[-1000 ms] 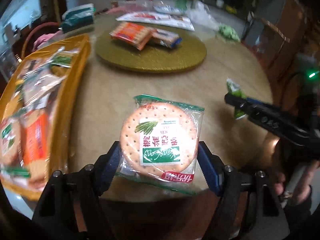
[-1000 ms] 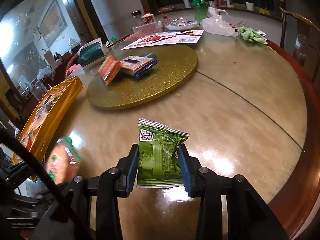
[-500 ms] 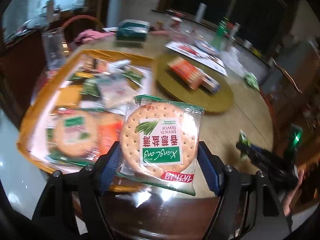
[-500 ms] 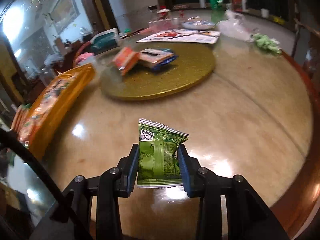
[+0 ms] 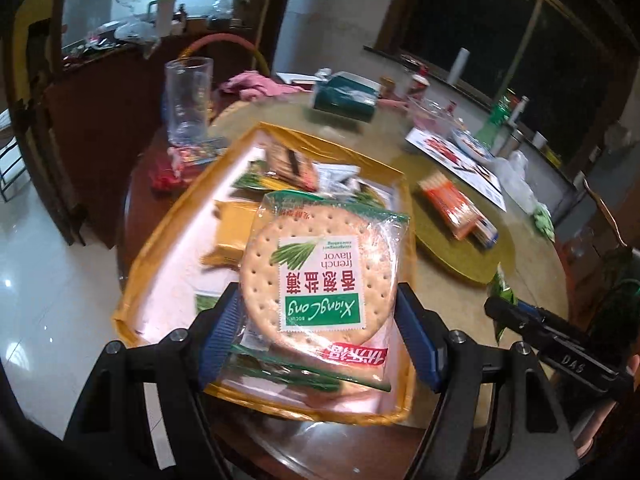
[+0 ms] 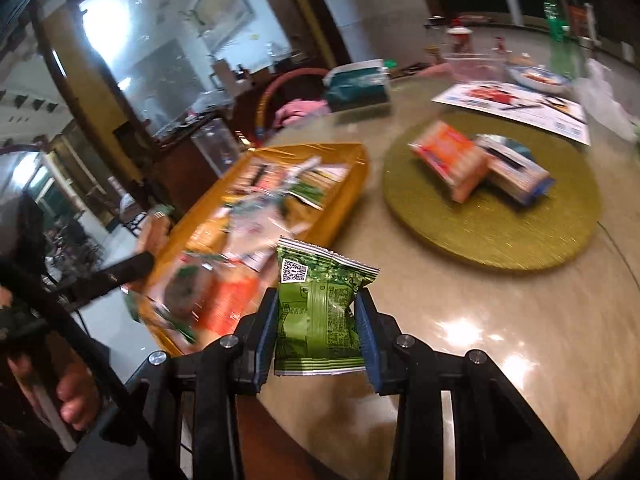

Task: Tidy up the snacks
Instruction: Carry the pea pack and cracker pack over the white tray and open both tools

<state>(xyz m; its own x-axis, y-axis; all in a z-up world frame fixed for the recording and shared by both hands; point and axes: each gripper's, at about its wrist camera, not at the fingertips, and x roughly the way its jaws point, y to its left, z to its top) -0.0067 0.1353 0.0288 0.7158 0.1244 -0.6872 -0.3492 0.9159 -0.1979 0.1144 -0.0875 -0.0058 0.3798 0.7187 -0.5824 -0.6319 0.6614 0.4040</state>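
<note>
- Round marble-look table [image 6: 500, 320], glossy with lamp glare; a gold tray [image 5: 168, 232] lies at its edge, heaped with crinkly snack packets, and nothing stands between the grippers and it.
- Beside the tray sits a flat, glittery gold turntable [image 6: 492, 240] bearing an orange cracker pack [image 6: 448, 164] and a blue-ended pack [image 6: 516, 172] touching it.
- Behind the tray: a clear tall glass [image 5: 188, 100], a pink cloth [image 5: 256, 84], a teal tissue box [image 5: 346, 96], and a printed leaflet [image 6: 512, 104] farther along.
- The left gripper [image 5: 320, 320] is spread wide, its blue ribbed pads clamping a round dotted cracker in a clear wrapper [image 5: 320, 276], held in the air above the tray's near end.
- The right gripper [image 6: 316, 328], about a third open, pinches a small green foil packet [image 6: 316, 312] above the table, just beside the tray.
- A second ago both packets hung over bare tabletop with the tray off to the left; now both have swung over toward it.
</note>
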